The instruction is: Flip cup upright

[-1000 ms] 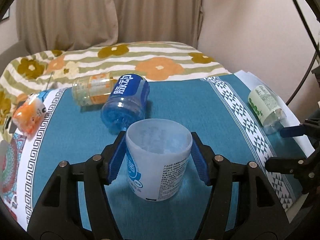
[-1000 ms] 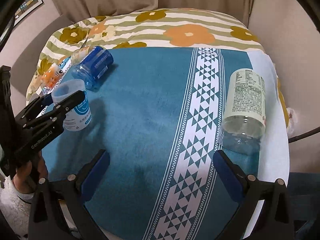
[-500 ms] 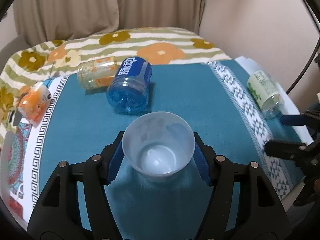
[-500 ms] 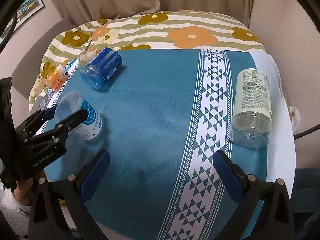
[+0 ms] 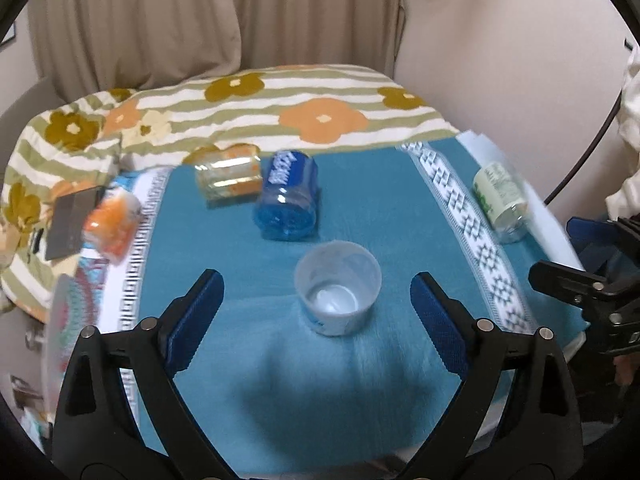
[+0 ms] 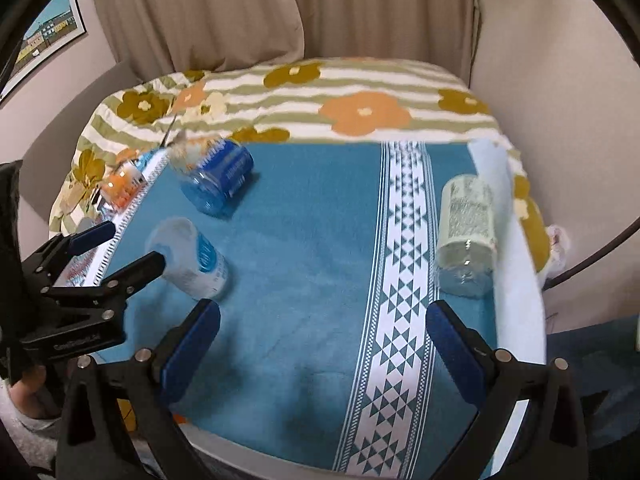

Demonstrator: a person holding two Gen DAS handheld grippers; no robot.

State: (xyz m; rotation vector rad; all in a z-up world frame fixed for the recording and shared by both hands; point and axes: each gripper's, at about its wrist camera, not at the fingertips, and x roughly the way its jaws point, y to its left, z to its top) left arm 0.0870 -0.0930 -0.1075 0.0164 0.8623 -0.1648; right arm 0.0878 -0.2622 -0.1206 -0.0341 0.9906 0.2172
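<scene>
A translucent white cup (image 5: 338, 288) with a blue label stands upright, mouth up, on the teal cloth (image 5: 360, 200). It also shows in the right wrist view (image 6: 188, 258). My left gripper (image 5: 316, 312) is open and empty, pulled back from the cup, which stands free in front of its spread fingers. In the right wrist view the left gripper (image 6: 120, 248) is at the left edge beside the cup. My right gripper (image 6: 322, 344) is open and empty over the cloth's near part, away from the cup.
A blue jar (image 5: 288, 200) and a clear orange-labelled jar (image 5: 228, 178) lie on their sides behind the cup. A green-labelled jar (image 6: 466, 236) lies at the right edge. An orange packet (image 5: 114, 224) lies left. A flowered blanket (image 5: 280, 108) is behind.
My left gripper held the cup upright, then opened, let go of it and drew back. The cup stays standing on the cloth. The right gripper lifted back slightly.
</scene>
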